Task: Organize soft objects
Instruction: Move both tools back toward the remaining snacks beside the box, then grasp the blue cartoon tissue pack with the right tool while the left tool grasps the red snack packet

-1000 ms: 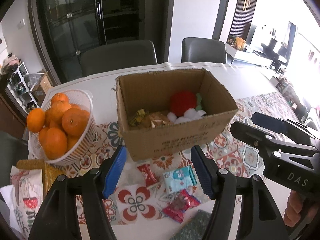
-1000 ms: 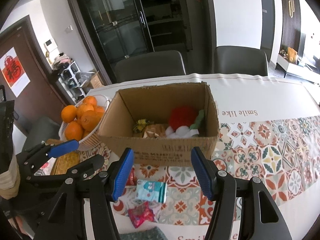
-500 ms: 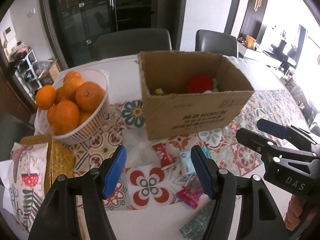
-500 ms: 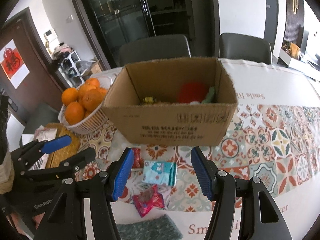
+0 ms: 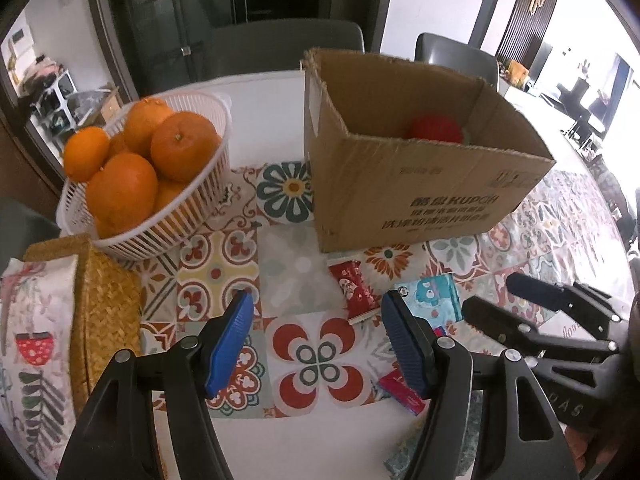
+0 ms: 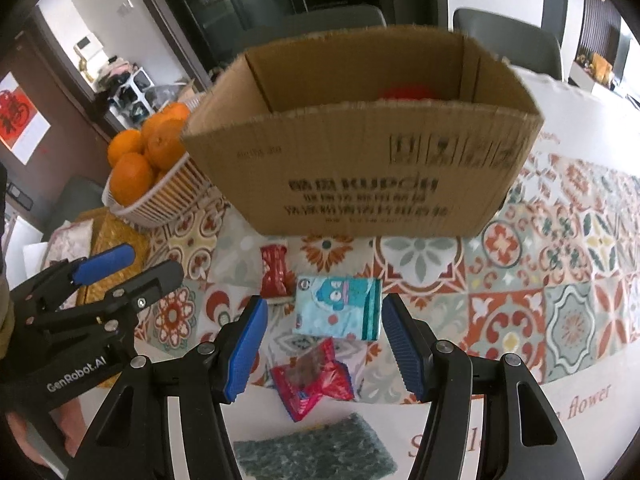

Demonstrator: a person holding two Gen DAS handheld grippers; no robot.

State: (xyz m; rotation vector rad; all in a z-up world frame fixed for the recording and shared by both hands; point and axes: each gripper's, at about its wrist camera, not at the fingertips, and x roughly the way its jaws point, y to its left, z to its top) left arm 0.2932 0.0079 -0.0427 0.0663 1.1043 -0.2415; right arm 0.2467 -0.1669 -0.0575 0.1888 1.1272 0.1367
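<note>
An open cardboard box [image 5: 420, 196] [image 6: 360, 176] stands on the patterned tablecloth with a red soft thing [image 5: 434, 128] inside. In front of it lie a red packet [image 5: 354, 286] [image 6: 274, 274], a light-blue tissue pack [image 6: 338, 306] [image 5: 436, 294], a red-pink crinkly packet [image 6: 312, 380] [image 5: 402, 390] and a green scrubbing pad [image 6: 314, 452]. My right gripper [image 6: 324, 344] is open, low over the tissue pack and the crinkly packet. My left gripper [image 5: 316, 338] is open over bare cloth, left of the red packet. Neither holds anything.
A white basket [image 5: 168, 220] [image 6: 160, 200] of oranges stands left of the box. A woven mat [image 5: 104, 320] and a printed pouch [image 5: 36, 344] lie at the near left. Chairs [image 5: 288, 48] stand behind the table.
Both grippers have come down and closer to the packets in front of the box; the box's inside is now mostly hidden behind its front wall. Their jaws kept the same width.
</note>
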